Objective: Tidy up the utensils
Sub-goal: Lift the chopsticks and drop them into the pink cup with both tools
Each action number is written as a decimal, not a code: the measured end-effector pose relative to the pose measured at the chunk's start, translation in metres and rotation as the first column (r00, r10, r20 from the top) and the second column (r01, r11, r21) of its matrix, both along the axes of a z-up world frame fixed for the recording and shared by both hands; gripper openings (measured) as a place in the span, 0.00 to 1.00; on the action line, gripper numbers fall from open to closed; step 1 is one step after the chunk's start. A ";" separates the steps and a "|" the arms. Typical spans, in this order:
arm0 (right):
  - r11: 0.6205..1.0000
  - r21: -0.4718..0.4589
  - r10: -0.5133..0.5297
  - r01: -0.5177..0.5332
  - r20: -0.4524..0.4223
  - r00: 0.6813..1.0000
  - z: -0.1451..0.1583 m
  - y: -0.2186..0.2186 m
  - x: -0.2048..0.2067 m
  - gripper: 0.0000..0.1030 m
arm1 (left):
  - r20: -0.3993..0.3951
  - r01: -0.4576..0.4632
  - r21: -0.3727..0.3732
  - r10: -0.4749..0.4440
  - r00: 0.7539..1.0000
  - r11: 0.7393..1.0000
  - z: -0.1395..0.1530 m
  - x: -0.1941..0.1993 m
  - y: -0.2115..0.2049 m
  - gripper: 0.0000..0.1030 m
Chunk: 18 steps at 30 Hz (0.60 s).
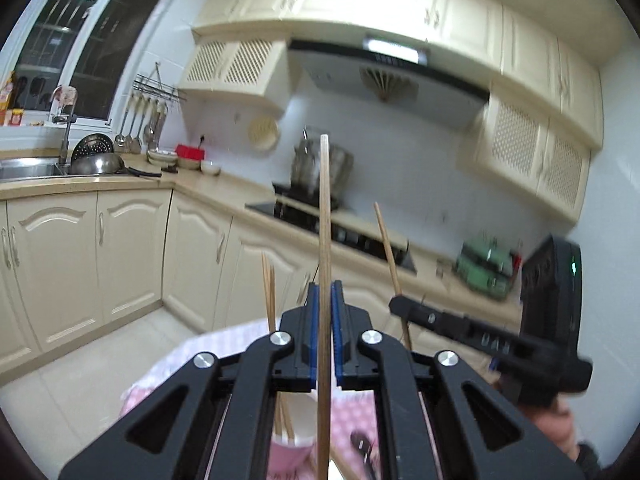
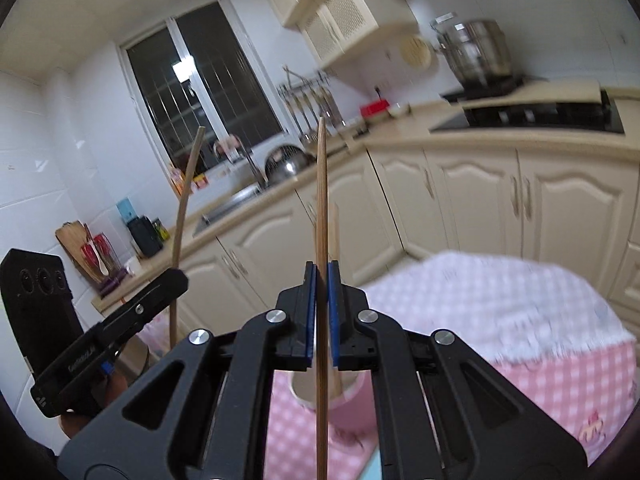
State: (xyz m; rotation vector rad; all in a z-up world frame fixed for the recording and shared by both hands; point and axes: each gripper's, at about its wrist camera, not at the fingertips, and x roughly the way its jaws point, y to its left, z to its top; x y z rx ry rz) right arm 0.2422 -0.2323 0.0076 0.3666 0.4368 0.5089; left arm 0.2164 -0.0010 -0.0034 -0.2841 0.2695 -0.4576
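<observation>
My left gripper (image 1: pixel 325 294) is shut on a wooden chopstick (image 1: pixel 325 208) that stands upright between its blue pads. My right gripper (image 2: pixel 321 272) is likewise shut on a second upright chopstick (image 2: pixel 321 200). Each gripper shows in the other's view: the right gripper (image 1: pixel 400 304) with its chopstick (image 1: pixel 387 248), the left gripper (image 2: pixel 176 278) with its chopstick (image 2: pixel 185 200). Below both sits a pink cup (image 2: pixel 352 406) (image 1: pixel 294 436) with other chopsticks (image 1: pixel 269 292) standing in it. Both grippers hang above the cup, the sticks' lower ends near its mouth.
The cup stands on a table with a pink checked cloth (image 2: pixel 520 320). Cream cabinets (image 1: pixel 132 256) and a counter ring the room, with a sink (image 1: pixel 28 168), a black hob (image 1: pixel 352 232) and a steel pot (image 2: pixel 476 52). A hand (image 1: pixel 560 432) holds the right gripper.
</observation>
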 end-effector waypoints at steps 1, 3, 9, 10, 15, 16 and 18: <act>1.000 0.003 0.000 0.000 0.015 1.000 0.005 0.003 0.003 0.06 | 0.015 -0.011 -0.021 0.012 1.000 1.000 0.004 0.006 0.002 0.05; 1.000 0.006 -0.006 0.006 0.048 0.999 0.012 0.008 0.006 0.06 | 0.044 -0.028 -0.039 0.029 0.999 0.999 0.010 0.011 0.002 0.05; 1.000 -0.001 -0.026 0.026 0.106 0.994 0.020 0.018 0.023 0.06 | 0.132 -0.083 -0.059 0.090 0.987 0.995 0.019 0.030 -0.008 0.05; 1.000 0.000 -0.028 0.028 0.106 0.994 0.019 0.019 0.027 0.06 | 0.135 -0.086 -0.059 0.094 0.986 0.995 0.018 0.031 -0.010 0.05; 0.999 0.001 -0.043 0.043 0.104 0.994 0.012 0.021 0.035 0.06 | 0.149 -0.114 -0.041 0.119 0.982 0.993 0.011 0.043 -0.024 0.05; 0.999 0.000 -0.043 0.044 0.102 0.994 0.010 0.022 0.037 0.06 | 0.146 -0.117 -0.041 0.122 0.982 0.992 0.008 0.045 -0.025 0.05; 0.999 -0.004 -0.048 0.048 0.098 0.994 0.006 0.025 0.039 0.06 | 0.137 -0.135 -0.037 0.139 0.981 0.990 0.001 0.050 -0.027 0.05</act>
